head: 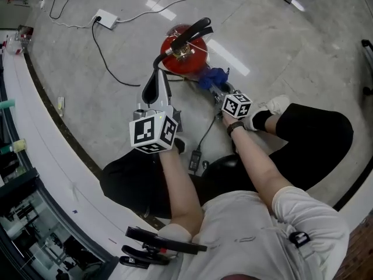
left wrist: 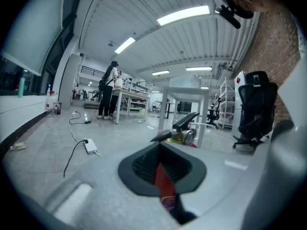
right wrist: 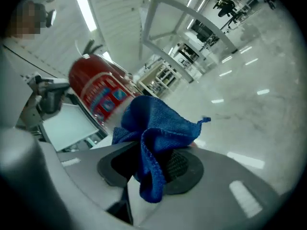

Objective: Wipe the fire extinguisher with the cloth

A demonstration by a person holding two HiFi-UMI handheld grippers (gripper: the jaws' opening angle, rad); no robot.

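A red fire extinguisher (head: 185, 56) stands on the floor, with a black handle (head: 195, 31) and a black hose and horn (head: 152, 85). My right gripper (head: 215, 87) is shut on a blue cloth (head: 212, 77), which it holds against the lower right side of the extinguisher. The right gripper view shows the cloth (right wrist: 153, 123) bunched in that gripper (right wrist: 146, 162), with the red cylinder (right wrist: 96, 92) just beyond. My left gripper (head: 158, 98) sits beside the horn. In its own view the left gripper (left wrist: 162, 169) is shut, with a red sliver of the extinguisher (left wrist: 163, 183) showing through the slit.
A white power strip (head: 106, 18) and cables lie on the grey floor behind the extinguisher. A black adapter (head: 195, 156) lies near my knees and my shoe (head: 274, 105). A white ledge runs along the left. Far off are people (left wrist: 109, 90), tables and an office chair (left wrist: 254, 109).
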